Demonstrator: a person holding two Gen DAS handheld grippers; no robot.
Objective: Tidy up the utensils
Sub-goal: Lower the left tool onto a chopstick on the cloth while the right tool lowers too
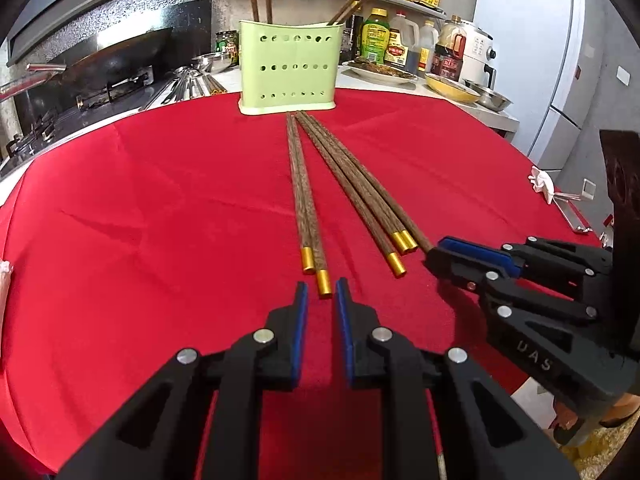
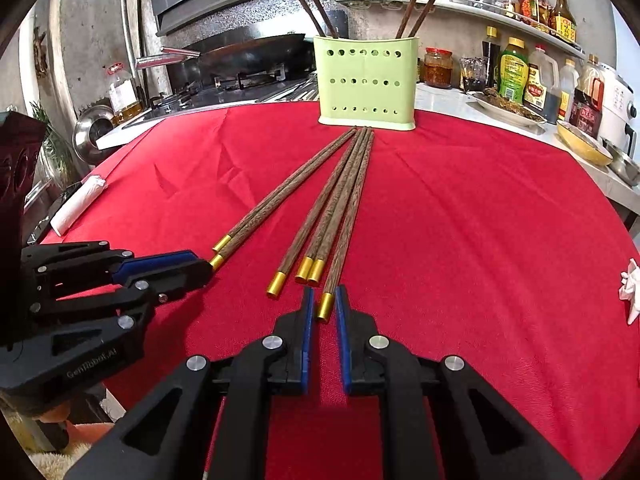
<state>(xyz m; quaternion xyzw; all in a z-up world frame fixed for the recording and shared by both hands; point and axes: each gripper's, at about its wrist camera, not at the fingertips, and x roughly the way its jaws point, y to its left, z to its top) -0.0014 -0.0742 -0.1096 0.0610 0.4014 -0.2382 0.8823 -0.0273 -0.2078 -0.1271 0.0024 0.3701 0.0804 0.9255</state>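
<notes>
Blue-padded fingers [image 1: 301, 320] of my left gripper [image 1: 321, 300] stood a narrow slot apart, pinching nothing, with the gold cap of the nearest chopstick [image 1: 323, 283] lying on the cloth just ahead of the gap. My right gripper [image 2: 325, 304] looked much the same: its fingers [image 2: 308, 320] were nearly together and straddled the gold tip of the rightmost chopstick [image 2: 326, 307], but I could not tell whether the pads pressed it.

Further up the frame, six chopsticks lay on the red-clothed bench [image 1: 160, 200]: a pair [image 1: 302, 192] at centre and four more [image 1: 352, 188] fanned to the right, their thin ends close to the green holder [image 1: 289, 67] at upper centre.

Four chopsticks already stood in that holder, two [image 2: 310, 4] in its left end and two [image 2: 420, 4] in its right. By my reckoning the job was under halfway, with six left to lift and slot in.
</notes>
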